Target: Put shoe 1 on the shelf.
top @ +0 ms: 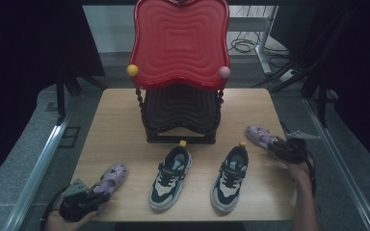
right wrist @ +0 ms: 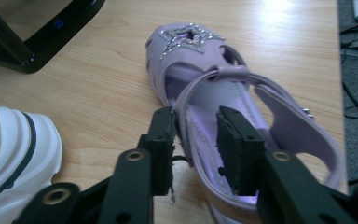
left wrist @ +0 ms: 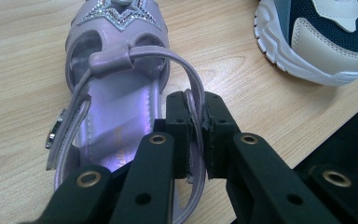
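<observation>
While L gripper [left wrist: 196, 135] has its jaws clamped on the left sandal's [top: 110, 179] strap, left of the sneaker pair [top: 200, 175], R gripper [right wrist: 198, 144] straddles the right sandal's [right wrist: 223, 107] side strap w/ jaws narrow, not yet pinching; sandal's long axis runs straight ahead.

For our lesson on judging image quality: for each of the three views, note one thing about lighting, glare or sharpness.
High view: dim, with dark surroundings; the red tray is the brightest thing. Left gripper view: evenly lit and sharp; the left sandal insole shows a soft sheen. Right gripper view: glare whitens the table at the top; the right sandal is sharp.
</observation>
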Motion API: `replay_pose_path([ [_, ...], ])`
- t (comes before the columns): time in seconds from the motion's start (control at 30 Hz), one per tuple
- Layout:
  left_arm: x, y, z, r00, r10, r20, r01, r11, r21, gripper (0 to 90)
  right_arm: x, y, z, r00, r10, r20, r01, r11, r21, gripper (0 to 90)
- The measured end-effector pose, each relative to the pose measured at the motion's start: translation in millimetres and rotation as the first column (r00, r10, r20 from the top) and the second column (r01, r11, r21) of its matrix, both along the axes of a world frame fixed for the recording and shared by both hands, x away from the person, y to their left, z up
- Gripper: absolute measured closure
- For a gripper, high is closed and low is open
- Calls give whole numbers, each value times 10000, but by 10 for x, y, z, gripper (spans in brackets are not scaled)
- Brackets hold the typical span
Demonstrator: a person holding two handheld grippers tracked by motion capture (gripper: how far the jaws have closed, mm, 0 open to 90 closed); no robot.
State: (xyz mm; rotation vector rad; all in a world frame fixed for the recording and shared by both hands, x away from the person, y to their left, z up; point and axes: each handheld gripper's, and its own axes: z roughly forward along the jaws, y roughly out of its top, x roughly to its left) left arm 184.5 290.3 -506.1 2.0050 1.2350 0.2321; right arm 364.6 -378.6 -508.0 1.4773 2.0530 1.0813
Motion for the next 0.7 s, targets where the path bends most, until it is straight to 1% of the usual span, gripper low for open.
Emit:
replay_pose_path([
  [0.03, 1, 1, -2, 10000, 3, 11, -3, 10000, -23, 829, 9, 2, -7, 9999, 101, -24, -101, 9999, 93, 761],
  [0.13, 2, 3, -4, 10000, 6, 7, -6, 10000, -46, 830, 18, -5, -9, 9994, 349, -46, -348, 9990, 278, 823],
  [0.17, 2, 4, -4, 10000, -7, -2, 7, 10000, -54, 830, 20, -8, -8, 9991, 415, -56, -413, 9986, 338, 832],
  [0.27, 3, 9, -3, 10000, -6, -13, 6, 10000, -62, 832, 28, -6, -16, 9987, 501, -67, -499, 9981, 372, 844],
  [0.43, 0, 33, 6, 10000, 63, 38, -62, 9999, -149, 838, 27, -7, -12, 9989, 476, -22, -475, 9982, 379, 847],
  [0.5, 0, 49, 12, 9999, 116, 85, -114, 9996, -241, 843, 28, -9, -13, 9990, 449, 12, -450, 9981, 428, 847],
  [0.57, 4, 66, 12, 9998, 157, 120, -152, 9990, -423, 846, 30, -17, -14, 9989, 468, 16, -468, 9975, 533, 847],
  [0.7, 23, 81, 24, 9995, 238, 222, -223, 9976, -653, 849, 28, -27, -6, 9993, 358, 111, -363, 9979, 539, 848],
])
